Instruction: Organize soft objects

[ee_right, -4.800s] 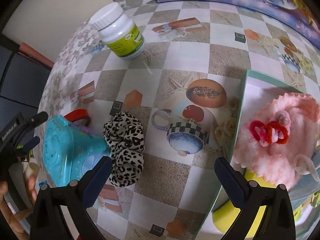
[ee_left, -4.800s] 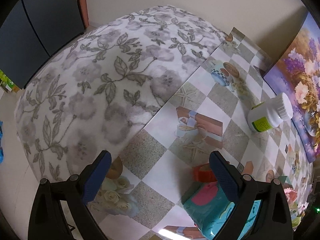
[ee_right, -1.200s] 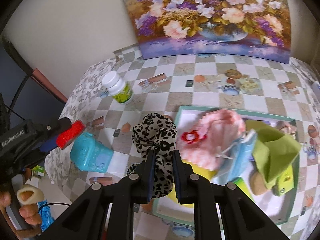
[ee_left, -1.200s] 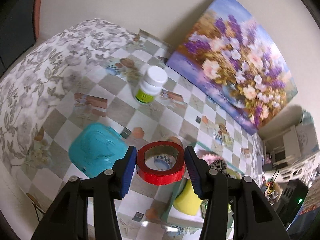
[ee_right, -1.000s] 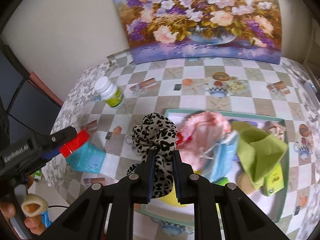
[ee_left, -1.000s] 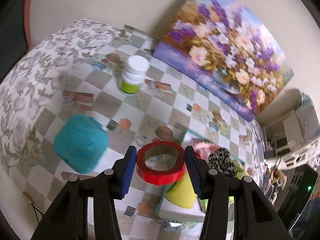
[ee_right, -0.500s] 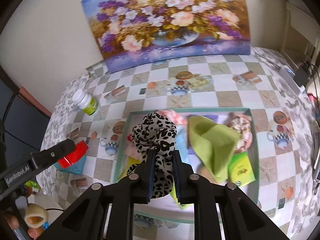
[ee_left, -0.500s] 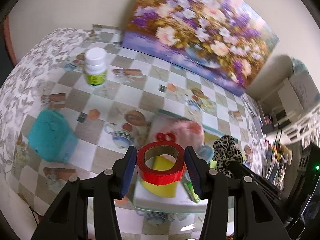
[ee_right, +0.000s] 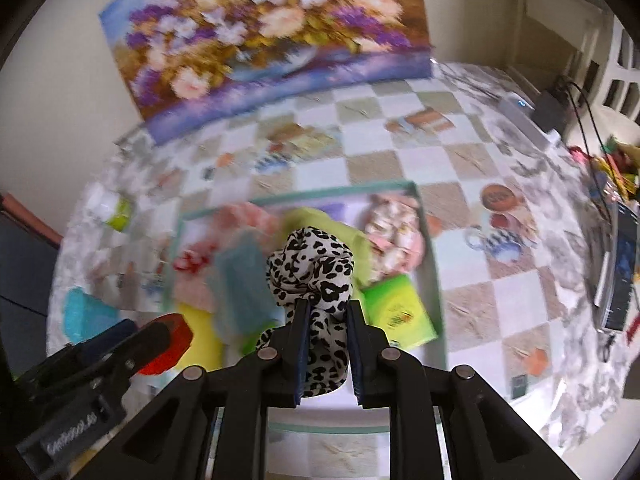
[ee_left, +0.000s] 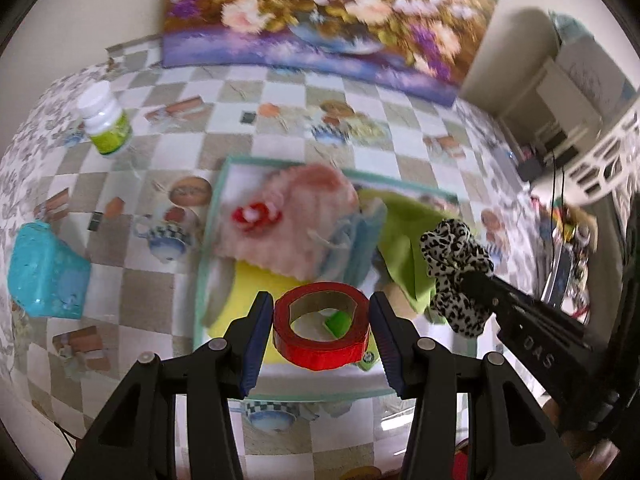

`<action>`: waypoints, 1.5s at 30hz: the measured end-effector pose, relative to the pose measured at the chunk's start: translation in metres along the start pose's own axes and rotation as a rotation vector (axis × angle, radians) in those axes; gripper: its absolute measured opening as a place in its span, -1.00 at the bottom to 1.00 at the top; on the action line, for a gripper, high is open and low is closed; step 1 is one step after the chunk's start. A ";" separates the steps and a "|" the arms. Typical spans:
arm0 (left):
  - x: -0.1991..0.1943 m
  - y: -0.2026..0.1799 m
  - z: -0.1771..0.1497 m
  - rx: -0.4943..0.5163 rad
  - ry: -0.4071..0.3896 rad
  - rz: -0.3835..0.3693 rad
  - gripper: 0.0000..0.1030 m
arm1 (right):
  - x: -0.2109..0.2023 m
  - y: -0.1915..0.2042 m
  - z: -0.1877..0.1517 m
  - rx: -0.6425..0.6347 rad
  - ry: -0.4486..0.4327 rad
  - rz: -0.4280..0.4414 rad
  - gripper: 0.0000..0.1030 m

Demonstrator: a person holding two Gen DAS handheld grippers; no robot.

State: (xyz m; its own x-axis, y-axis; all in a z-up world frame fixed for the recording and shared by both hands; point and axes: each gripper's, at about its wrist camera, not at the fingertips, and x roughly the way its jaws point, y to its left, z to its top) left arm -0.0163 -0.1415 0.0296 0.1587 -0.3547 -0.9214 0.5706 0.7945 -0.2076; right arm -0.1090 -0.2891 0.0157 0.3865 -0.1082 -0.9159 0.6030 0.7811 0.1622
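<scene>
My left gripper (ee_left: 320,316) is shut on a red tape roll (ee_left: 321,342) and holds it above the near end of the teal tray (ee_left: 208,216). My right gripper (ee_right: 327,312) is shut on a leopard-print scrunchie (ee_right: 311,268) and holds it above the tray (ee_right: 430,236); the scrunchie also shows in the left wrist view (ee_left: 454,256). In the tray lie a pink fluffy cloth (ee_left: 296,204) with a red tie (ee_left: 252,216), a green cloth (ee_left: 404,232), a blue mask (ee_left: 360,240), a yellow sponge (ee_left: 256,280) and a green packet (ee_right: 400,312).
A white and green pill bottle (ee_left: 104,120) stands at the far left of the checkered tablecloth. A turquoise plastic box (ee_left: 44,272) sits left of the tray. A flower painting (ee_left: 320,12) leans against the wall. Cables and clutter (ee_right: 608,184) lie at the table's right edge.
Both grippers have swung right, from over the turquoise box and bare cloth to above the tray. The left picked up the tape roll and the right the scrunchie earlier in the sequence.
</scene>
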 end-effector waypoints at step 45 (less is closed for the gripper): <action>-0.008 0.077 -0.043 -0.072 -0.040 0.274 0.98 | -0.005 0.036 -0.063 -0.056 -0.021 -0.051 1.00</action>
State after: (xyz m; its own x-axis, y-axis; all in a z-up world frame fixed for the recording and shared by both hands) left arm -0.0083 -0.0564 0.0071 0.3317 -0.1396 -0.9330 0.4437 0.8958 0.0237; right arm -0.1332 -0.2218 0.0035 0.3707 -0.1613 -0.9146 0.5824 0.8075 0.0937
